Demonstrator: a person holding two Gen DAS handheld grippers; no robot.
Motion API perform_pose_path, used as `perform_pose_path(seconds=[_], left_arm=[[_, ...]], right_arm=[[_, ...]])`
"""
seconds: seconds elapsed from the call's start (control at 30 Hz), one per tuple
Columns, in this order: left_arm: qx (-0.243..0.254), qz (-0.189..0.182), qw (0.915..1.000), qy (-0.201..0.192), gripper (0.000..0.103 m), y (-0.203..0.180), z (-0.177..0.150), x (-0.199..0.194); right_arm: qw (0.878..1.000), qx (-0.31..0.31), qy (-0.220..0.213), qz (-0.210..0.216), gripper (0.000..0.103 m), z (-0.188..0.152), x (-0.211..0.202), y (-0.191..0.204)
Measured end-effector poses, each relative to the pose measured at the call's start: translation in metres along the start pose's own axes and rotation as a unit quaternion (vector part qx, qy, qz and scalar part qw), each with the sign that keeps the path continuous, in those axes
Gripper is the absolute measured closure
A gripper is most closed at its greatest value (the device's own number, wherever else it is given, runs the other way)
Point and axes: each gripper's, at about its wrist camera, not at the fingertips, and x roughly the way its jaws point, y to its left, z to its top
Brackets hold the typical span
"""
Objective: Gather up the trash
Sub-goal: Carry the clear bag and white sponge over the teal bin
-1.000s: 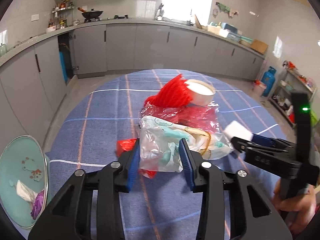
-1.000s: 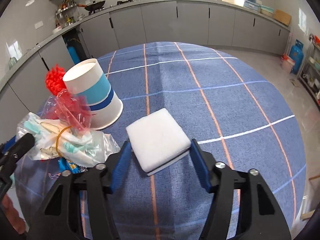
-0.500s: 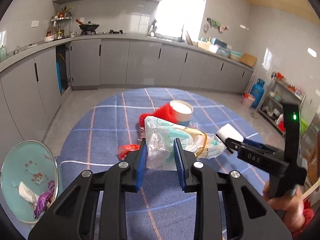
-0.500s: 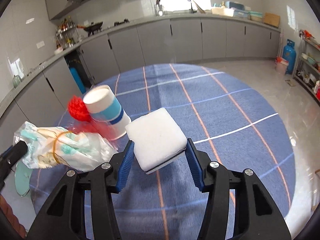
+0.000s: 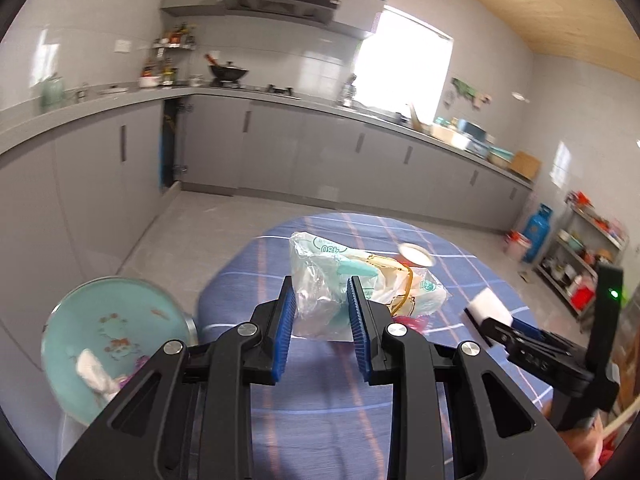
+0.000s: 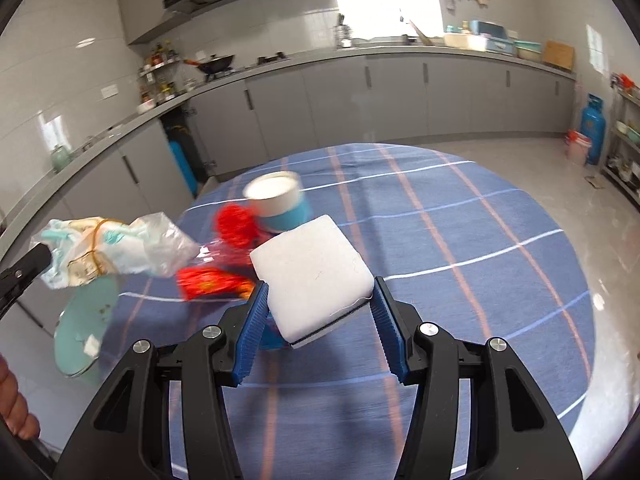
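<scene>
A crumpled clear plastic bag with a tissue wrapper and a rubber band inside hangs above the table, and my left gripper is shut on it. From the right wrist view the same bag hangs at the far left, over the table's edge. My right gripper is shut on a white sponge block, held tilted above the cloth. In the left wrist view that sponge shows at the right. A teal round bin holding tissue scraps stands low beside the table's left edge.
On the round table with a blue plaid cloth stand a white and blue paper cup, a red frilly ball and a red wrapper. Grey kitchen cabinets run along the far walls. A person's hand shows at the lower left.
The left jaws closed on the plastic bag and lifted it off the pile toward the left. The right gripper closed on the sponge and rose with it. The red items and cup stayed.
</scene>
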Motion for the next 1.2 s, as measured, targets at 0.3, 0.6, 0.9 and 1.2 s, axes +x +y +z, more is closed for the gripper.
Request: perform_pose_path(seconds=[0.3, 0.6, 0.9, 1.2], left_arm=[[-0.031, 0.067, 0.9971, -0.021, 0.076, 0.054, 0.003, -0.022], [-0.056, 0.118, 0.9913, -0.01, 0.076, 0.102, -0.002, -0.027], [-0.088, 0.155, 0.9839, 0.01, 0.076, 0.141, -0.012, -0.024], [-0.105, 0.179, 0.9779, 0.023, 0.076, 0.166, -0.016, -0.021]], right_arm=[[0.998, -0.041, 0.015, 0.054, 0.051, -0.005, 0.009, 0.062], [0.99, -0.093, 0.028, 0.102, 0.05, -0.009, 0.02, 0.135], [0.981, -0.134, 0.034, 0.136, 0.05, -0.016, 0.027, 0.193], [0.975, -0.15, 0.043, 0.161, 0.05, -0.023, 0.036, 0.232]])
